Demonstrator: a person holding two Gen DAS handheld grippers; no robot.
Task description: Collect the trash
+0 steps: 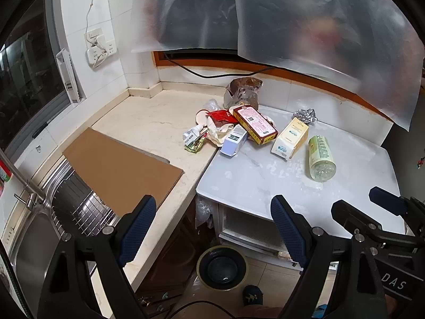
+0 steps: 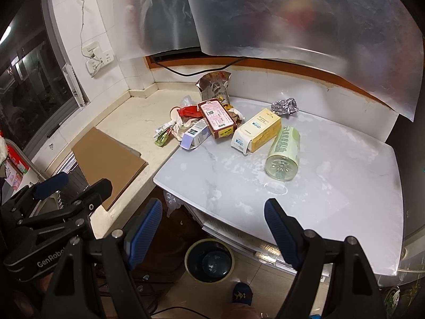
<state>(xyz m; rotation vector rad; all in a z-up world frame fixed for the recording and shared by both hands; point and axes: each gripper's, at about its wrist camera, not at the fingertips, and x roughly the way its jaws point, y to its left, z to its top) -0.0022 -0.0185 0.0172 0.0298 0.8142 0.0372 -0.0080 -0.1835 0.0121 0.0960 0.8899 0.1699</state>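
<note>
So the trash pile is sitting right where the beige counter [image 1: 148, 122] is meeting the white marble-look table [image 1: 265, 175], up around 12 o'clock from my left gripper [image 1: 213, 228]. The red-and-pink carton [image 1: 255, 125] is lying on top of the heap, with a small white-and-lavender box [image 1: 233, 141] leaning against it at its 7 o'clock. A yellow-and-white carton [image 1: 290, 137] is lying just beside the red one at 3 o'clock, and a pale green plastic bottle [image 1: 321, 158] is lying on its side a bit further out the same way, base pointing toward me. There's a crumpled foil ball [image 1: 305, 114] near the back edge of the table and a crinkled brown snack bag [image 1: 243, 93] standing behind the pile near the wall. Red wrappers [image 1: 220, 115] and a small white tube [image 1: 192, 133] are spilling onto the counter side.

Both grippers are hovering low in front, well apart from everything. I'm seeing the left one's blue-padded fingers spread wide with nothing between them, and the right gripper [image 2: 213, 230] is looking the same, wide and holding nothing.

A flat piece of brown cardboard [image 1: 124, 170] is lying half over the steel sink [image 1: 34, 242] at 9 o'clock, and a dark round bin [image 1: 222, 267] is sitting on the floor below the table edge.
</note>
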